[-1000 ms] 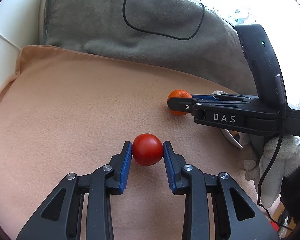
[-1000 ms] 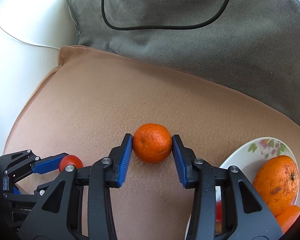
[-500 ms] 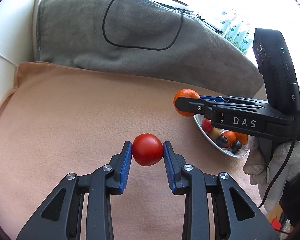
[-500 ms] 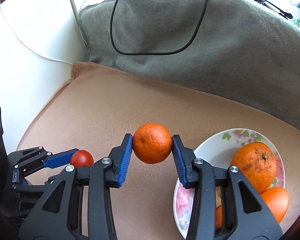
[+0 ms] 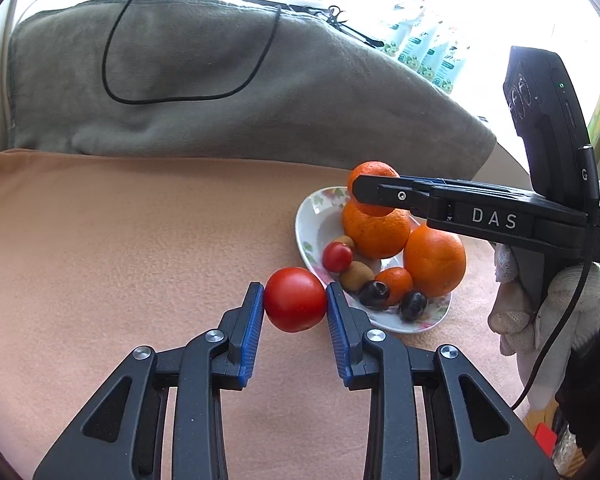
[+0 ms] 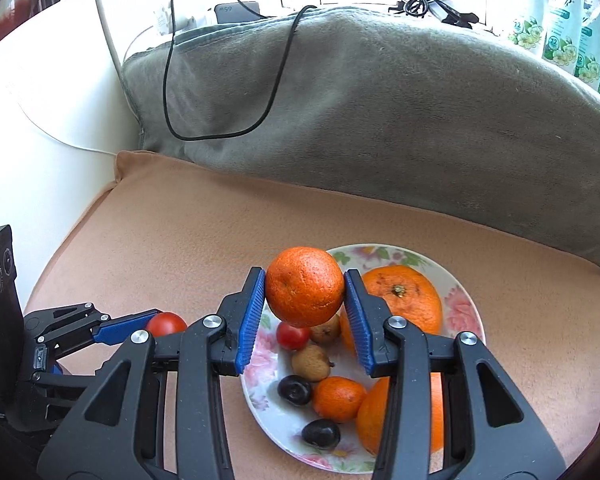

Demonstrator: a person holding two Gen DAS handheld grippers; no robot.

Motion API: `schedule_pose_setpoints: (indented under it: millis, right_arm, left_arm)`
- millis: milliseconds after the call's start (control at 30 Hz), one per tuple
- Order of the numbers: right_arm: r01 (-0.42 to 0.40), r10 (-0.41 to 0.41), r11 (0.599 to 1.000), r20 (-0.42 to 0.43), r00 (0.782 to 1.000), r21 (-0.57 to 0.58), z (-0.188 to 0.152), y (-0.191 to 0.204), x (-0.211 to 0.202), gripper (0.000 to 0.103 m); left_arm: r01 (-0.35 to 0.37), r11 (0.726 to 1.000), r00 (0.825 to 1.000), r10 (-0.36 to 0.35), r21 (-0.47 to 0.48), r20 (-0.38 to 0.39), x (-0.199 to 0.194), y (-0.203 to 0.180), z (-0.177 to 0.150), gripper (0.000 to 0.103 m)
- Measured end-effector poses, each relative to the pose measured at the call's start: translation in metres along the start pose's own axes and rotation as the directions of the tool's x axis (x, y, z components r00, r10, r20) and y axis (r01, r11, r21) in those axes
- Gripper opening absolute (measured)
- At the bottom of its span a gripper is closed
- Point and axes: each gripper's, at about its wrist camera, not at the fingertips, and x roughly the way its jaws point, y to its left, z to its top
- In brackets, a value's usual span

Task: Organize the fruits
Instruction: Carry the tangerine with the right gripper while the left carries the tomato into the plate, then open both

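Note:
My left gripper [image 5: 295, 300] is shut on a red tomato [image 5: 295, 299] and holds it just left of the floral plate [image 5: 312, 224]. My right gripper [image 6: 305, 286] is shut on a small orange [image 6: 305, 285] and holds it above the plate [image 6: 466, 308]. The plate holds two large oranges [image 6: 404, 298], a small tangerine [image 6: 338, 398], a cherry tomato [image 6: 292, 336], brown kiwi-like fruits [image 6: 310, 362] and dark plums [image 6: 294, 390]. The left gripper and its tomato [image 6: 166, 323] show at the lower left of the right wrist view.
The plate sits on a peach blanket [image 5: 120, 240]. A grey cushion [image 6: 380, 120] with a black cable [image 6: 220, 80] lies behind it. A white surface [image 6: 40, 120] borders the left. Packets [image 6: 560, 20] stand at the back right.
Both grippers have risen and moved right toward the plate with their fruits. The orange now hangs over the plate and the tomato is beside its left rim.

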Motion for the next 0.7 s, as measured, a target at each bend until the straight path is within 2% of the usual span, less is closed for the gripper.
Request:
schedule_pose_setpoints:
  millis: [300, 700]
  right_arm:
    - [0.008, -0.008, 1.000, -0.022, 1.000, 0.005, 0.003, -0.016, 0.015, 0.042]
    - [0.001, -0.001, 1.000, -0.044, 0.999, -0.009, 0.008, -0.010, 0.029, 0.043]
  left_arm:
    - [0.028, 0.999, 1.000, -0.028, 0.038, -0.009, 0.018, -0.030, 0.009, 0.030]
    - [0.044, 0.998, 0.999, -0.044, 0.047, -0.020, 0.028, -0.040, 0.010, 0.030]
